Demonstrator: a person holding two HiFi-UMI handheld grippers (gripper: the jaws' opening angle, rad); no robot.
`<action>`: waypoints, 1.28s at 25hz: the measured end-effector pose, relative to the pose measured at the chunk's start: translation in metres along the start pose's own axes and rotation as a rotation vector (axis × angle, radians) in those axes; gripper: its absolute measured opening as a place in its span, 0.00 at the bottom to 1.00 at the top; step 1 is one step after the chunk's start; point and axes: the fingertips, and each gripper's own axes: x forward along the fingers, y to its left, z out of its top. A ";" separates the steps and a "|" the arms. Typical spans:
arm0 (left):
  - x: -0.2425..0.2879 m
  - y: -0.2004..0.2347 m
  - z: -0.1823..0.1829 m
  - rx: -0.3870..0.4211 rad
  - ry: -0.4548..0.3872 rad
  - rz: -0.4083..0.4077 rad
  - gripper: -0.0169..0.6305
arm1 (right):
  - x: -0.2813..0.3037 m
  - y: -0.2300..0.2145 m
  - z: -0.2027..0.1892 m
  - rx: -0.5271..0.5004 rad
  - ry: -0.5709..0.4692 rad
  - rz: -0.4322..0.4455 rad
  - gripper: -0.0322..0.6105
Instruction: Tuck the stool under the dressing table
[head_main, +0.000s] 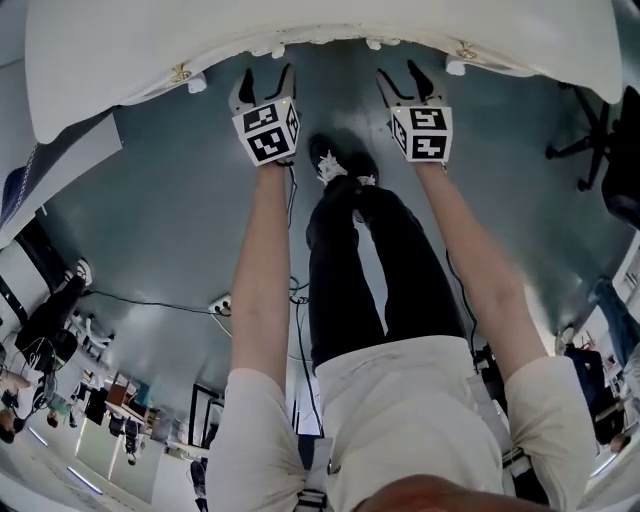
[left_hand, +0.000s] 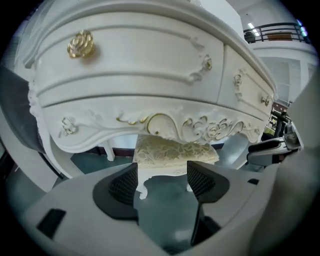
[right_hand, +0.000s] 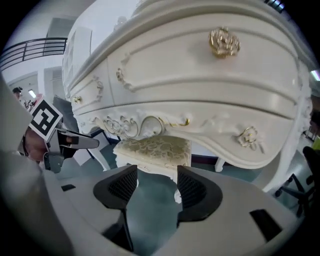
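The white dressing table (head_main: 330, 25) with carved gold-trimmed front (left_hand: 150, 70) (right_hand: 200, 85) fills the top of the head view. The stool (left_hand: 172, 152) (right_hand: 155, 150), cream patterned seat on white legs, stands under the table's arched apron; in the head view it is hidden. My left gripper (head_main: 262, 82) (left_hand: 162, 182) is open and empty, a short way back from the stool. Beside it my right gripper (head_main: 408, 78) (right_hand: 152, 185) is likewise open, holding nothing, short of the stool.
Grey-green floor (head_main: 170, 200) lies in front of the table. A black office chair (head_main: 595, 140) stands at the right. A power strip and cable (head_main: 222, 303) lie on the floor behind. The person's shoes (head_main: 340, 165) are between the grippers.
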 end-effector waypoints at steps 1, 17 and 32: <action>-0.010 -0.004 0.004 -0.004 0.005 -0.001 0.52 | -0.012 0.003 0.002 0.008 0.005 0.001 0.46; -0.186 -0.077 0.065 -0.010 0.080 -0.050 0.52 | -0.191 0.038 0.061 0.159 0.073 -0.034 0.46; -0.320 -0.111 0.106 -0.090 0.023 -0.001 0.52 | -0.281 0.102 0.103 0.127 0.069 0.196 0.46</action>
